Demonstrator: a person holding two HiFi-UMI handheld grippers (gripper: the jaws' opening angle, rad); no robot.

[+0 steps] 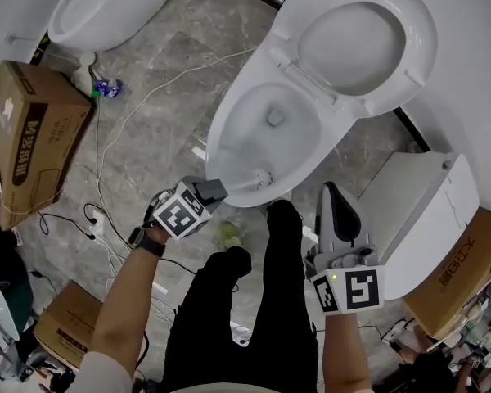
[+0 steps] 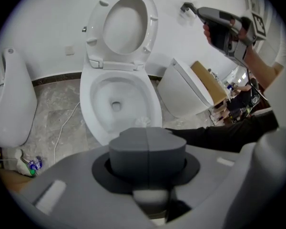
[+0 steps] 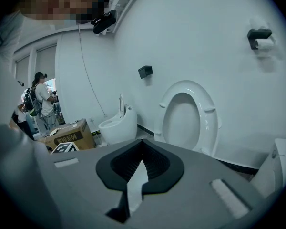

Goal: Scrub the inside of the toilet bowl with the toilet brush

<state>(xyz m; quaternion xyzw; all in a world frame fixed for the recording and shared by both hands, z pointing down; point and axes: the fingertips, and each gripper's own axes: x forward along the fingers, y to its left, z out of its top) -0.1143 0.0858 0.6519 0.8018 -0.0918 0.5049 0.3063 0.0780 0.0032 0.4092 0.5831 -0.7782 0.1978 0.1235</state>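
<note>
Presently holding the toilet brush by its handle in the left gripper, fingers pressed together on it with no gap showing. Rests the bristle head just inside the near rim of the toilet bowl, well short of the drain, so hardly any scrubbing judged done. Carries the right gripper upright beside the bowl, fingers closed on nothing, clear of the work.

Likeliest trouble from here: flicking dirty water out over the near rim, with the head sitting so high and so close to the edge. Would land on the black trouser leg standing right at the bowl front, or on the marble floor, where a white cable runs near the bowl's left side. Calls for slow, short strokes.

Could also twist or slip in the fingers under side load, being gripped far back on the handle with the head levering against a curved, slick wall. Worth pushing along the handle rather than across it.

Might knock the raised seat on a long reach to the back wall, though well apart from it now. Cannot tell from any view how wet the bristles are, or whether cleaner is in the bowl.
</note>
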